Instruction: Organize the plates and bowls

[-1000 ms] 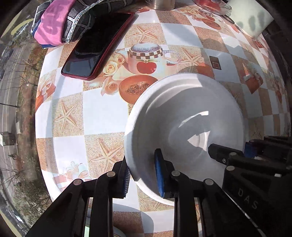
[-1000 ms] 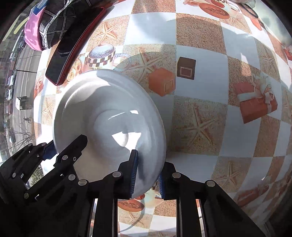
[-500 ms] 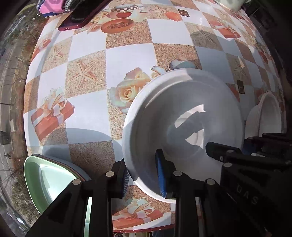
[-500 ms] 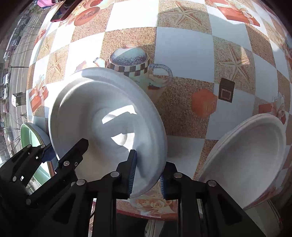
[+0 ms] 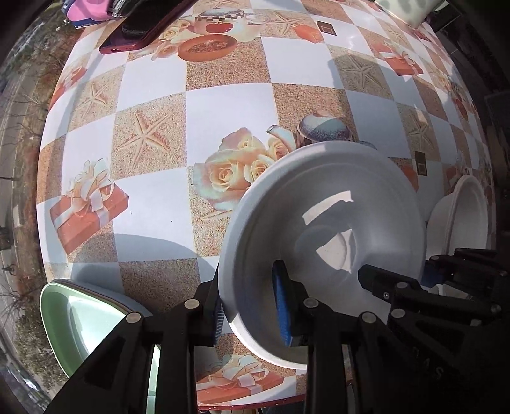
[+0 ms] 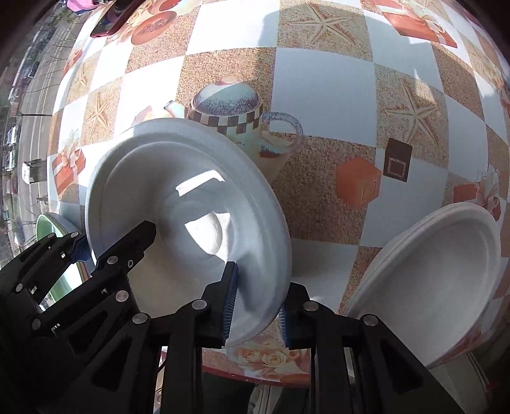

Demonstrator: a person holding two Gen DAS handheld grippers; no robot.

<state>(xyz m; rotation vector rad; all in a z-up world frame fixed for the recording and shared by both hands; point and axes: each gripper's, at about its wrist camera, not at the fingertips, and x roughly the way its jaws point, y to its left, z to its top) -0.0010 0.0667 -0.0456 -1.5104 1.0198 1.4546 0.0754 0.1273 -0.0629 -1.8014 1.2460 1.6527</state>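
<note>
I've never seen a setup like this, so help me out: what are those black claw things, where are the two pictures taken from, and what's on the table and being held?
There is no robot here. A person holds a black two-finger gripper in each hand, and each gripper carries a wide-angle camera that looks forward along its fingers. So one picture is from the left gripper and the other from the right gripper.

Both grippers pinch the rim of the same white bowl, one on each side, each with one finger inside the rim and one outside.

Below is a table with a patterned cloth of starfish, roses and teapots. On it are a second white bowl to the right, green plates at the near left edge, and a dark red phone at the far side.
</note>
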